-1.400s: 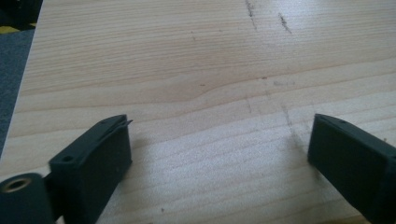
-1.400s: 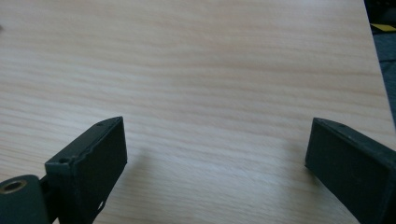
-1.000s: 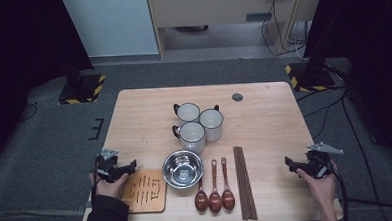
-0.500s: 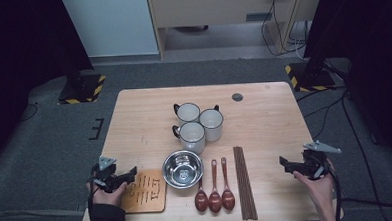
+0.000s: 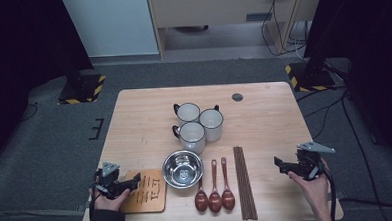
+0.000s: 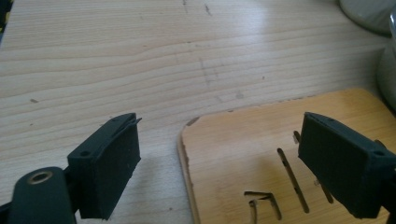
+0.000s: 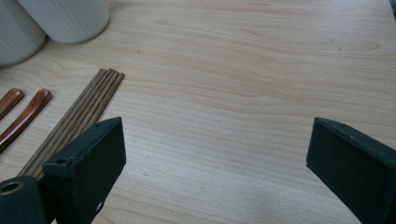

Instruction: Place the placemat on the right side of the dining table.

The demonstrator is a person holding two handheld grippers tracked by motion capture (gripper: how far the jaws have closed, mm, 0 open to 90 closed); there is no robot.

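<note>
Left gripper (image 5: 135,181): your jaws stand apart and have just been opening; nothing sits between them. They hover over the near left corner of the wooden trivet (image 5: 146,190).
Right gripper (image 5: 279,162): jaws spread wide and empty, over bare surface (image 5: 269,122), pointing toward the chopsticks (image 5: 244,181).
Trivet: flat at the front left of the surface, just beside the steel bowl (image 5: 183,167).
Step, as it looks: a reach for the trivet. Straddle its edge squarely, come in low, and close only once one pad is under the lip.
Bowl: looks empty.
Mugs (image 5: 198,124): three, clustered behind the bowl; contents can't be made out.
Spoons (image 5: 215,189): three, between bowl and chopsticks.
</note>
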